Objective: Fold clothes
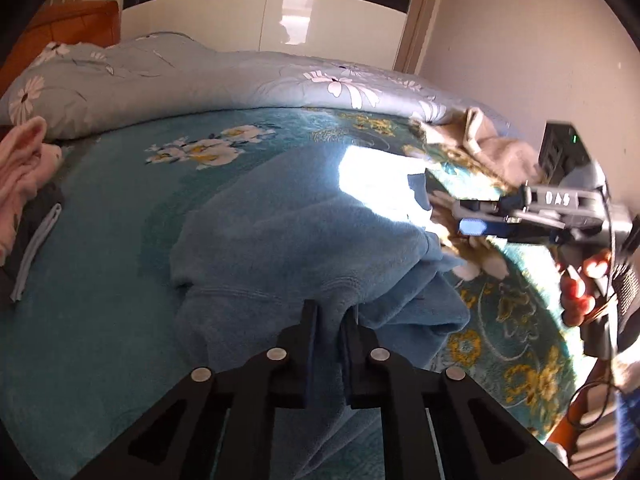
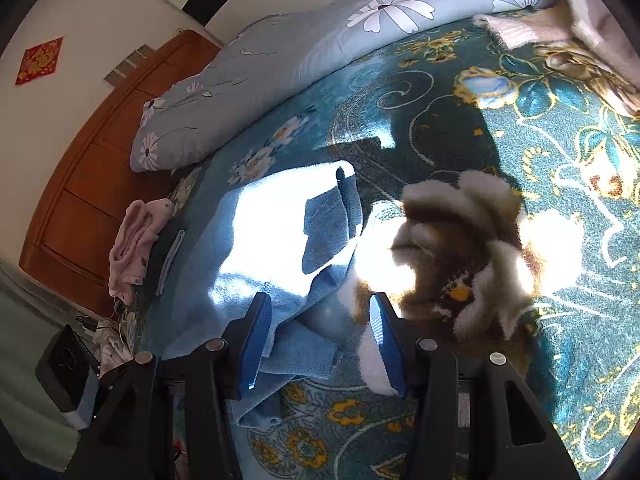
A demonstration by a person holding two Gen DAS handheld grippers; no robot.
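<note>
Left tool (image 1: pixel 330 316) pinches a fold of the blue fleece garment (image 1: pixel 288 236), which lies mid-bed on a teal floral blanket (image 1: pixel 100 240). Farther right, the right tool (image 2: pixel 320 320) hangs with its blue pads (image 2: pixel 256 340) apart, empty, over the garment's edge and a brown-and-white fluffy piece (image 2: pixel 460 240). At the left, pink clothes (image 1: pixel 24 168) are cut off by the frame; behind lie a flowered duvet (image 1: pixel 240 76) and an orange wooden headboard (image 2: pixel 100 152). Sun glare washes out part of the fleece.
</note>
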